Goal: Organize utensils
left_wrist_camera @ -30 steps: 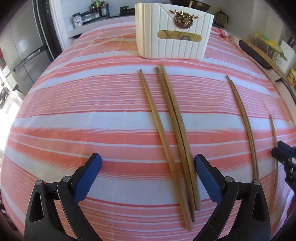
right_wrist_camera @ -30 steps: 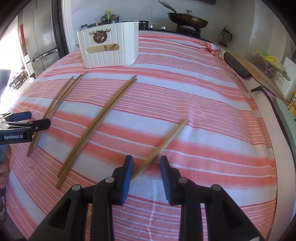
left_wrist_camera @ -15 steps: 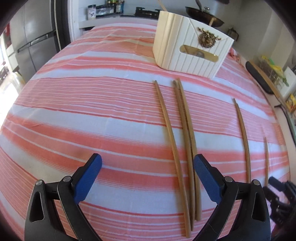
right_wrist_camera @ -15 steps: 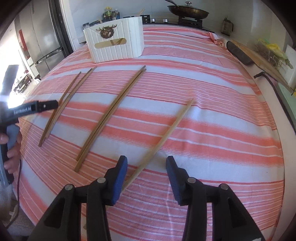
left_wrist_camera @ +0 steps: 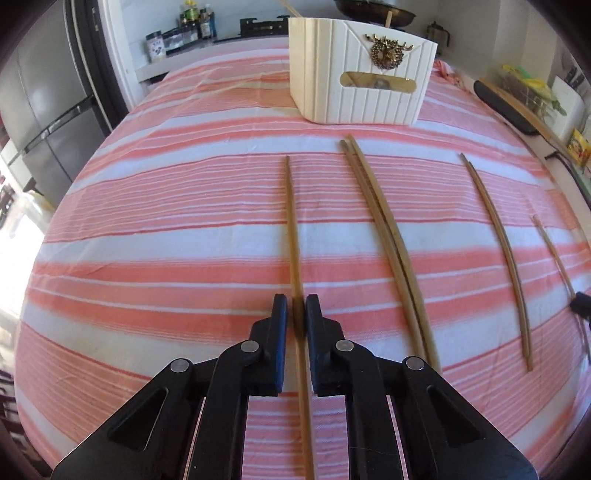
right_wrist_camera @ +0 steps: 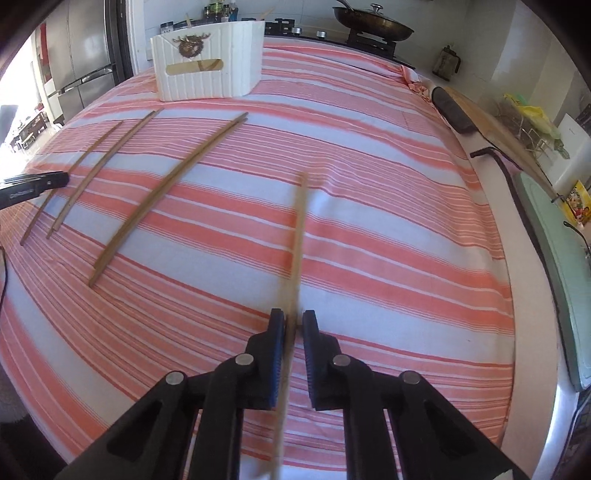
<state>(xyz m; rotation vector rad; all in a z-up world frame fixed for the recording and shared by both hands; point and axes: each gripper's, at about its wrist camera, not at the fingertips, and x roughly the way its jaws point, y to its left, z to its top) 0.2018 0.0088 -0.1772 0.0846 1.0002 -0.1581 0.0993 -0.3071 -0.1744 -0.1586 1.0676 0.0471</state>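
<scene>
The left gripper (left_wrist_camera: 296, 314) has its jaws drawn in on a single chopstick (left_wrist_camera: 292, 236), pinching it near its close end. That stick's long axis runs almost straight to 12 o'clock, its far tip aimed toward the white ribbed holder (left_wrist_camera: 360, 70) standing at the top of the striped tablecloth (left_wrist_camera: 166, 229).

The right gripper (right_wrist_camera: 293, 326) is likewise closed around a pale chopstick (right_wrist_camera: 300, 236), which points to 12 o'clock with a slight lean rightward; it looks blurred, so whether it lies on the cloth or is lifted is hard to tell.

Out from the left gripper, at about 1 o'clock, a touching pair of chopsticks (left_wrist_camera: 388, 236) lies with its far ends angled toward the holder. Further to 2 o'clock rests another pair (left_wrist_camera: 498, 251), close together, its long axis running roughly the same way. The holder carries a gold deer emblem (left_wrist_camera: 388, 53) on its front. In the right wrist view a frying pan (right_wrist_camera: 373, 24) sits on the stove at 12 o'clock.
</scene>
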